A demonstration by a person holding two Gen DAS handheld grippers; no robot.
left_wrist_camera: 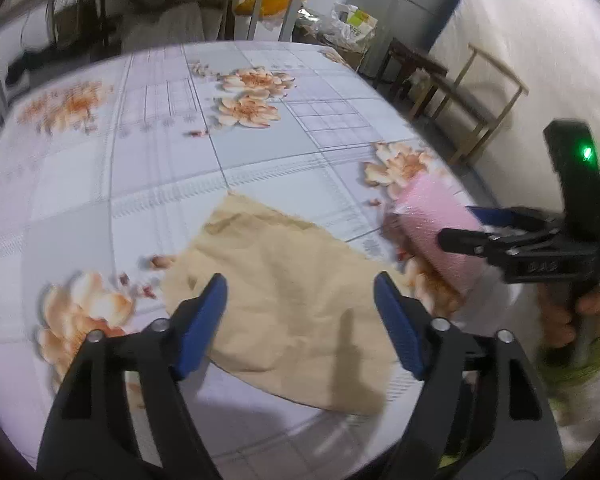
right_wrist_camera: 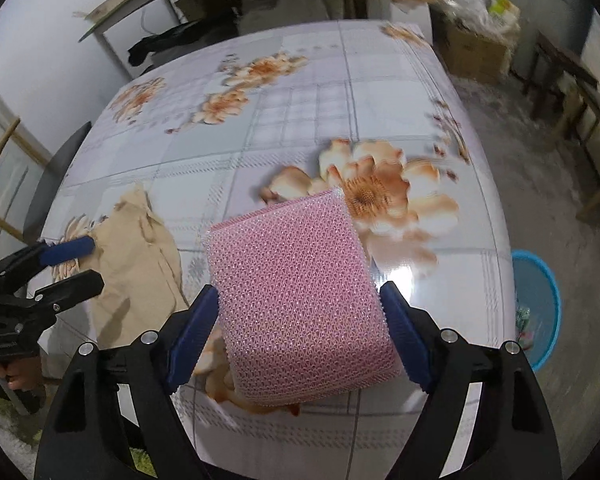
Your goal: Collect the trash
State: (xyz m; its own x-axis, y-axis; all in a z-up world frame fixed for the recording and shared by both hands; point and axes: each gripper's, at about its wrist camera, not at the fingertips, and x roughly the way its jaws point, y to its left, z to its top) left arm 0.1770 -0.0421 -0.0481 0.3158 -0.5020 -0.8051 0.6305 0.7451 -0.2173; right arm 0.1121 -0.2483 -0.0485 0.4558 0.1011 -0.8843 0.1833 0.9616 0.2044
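A pink mesh scouring pad (right_wrist_camera: 296,300) sits between the blue pads of my right gripper (right_wrist_camera: 300,296), which press on its two sides, so that gripper is shut on it. The pad hangs tilted over the table's right edge (left_wrist_camera: 432,216), with the right gripper (left_wrist_camera: 456,224) reaching in from the right. A crumpled beige cloth (left_wrist_camera: 284,260) lies flat on the flowered tablecloth (left_wrist_camera: 160,152). Just above its near part, my left gripper (left_wrist_camera: 300,284) stands open with nothing between its pads. In the right wrist view the cloth (right_wrist_camera: 140,248) lies left of the pad, beside the left gripper (right_wrist_camera: 94,262).
A blue plastic basin (right_wrist_camera: 540,300) stands on the floor right of the table. Wooden chairs (left_wrist_camera: 480,92) line the right wall. A cardboard box (right_wrist_camera: 476,52) and bags sit past the far corner. A hand (left_wrist_camera: 560,320) holds the right gripper's handle.
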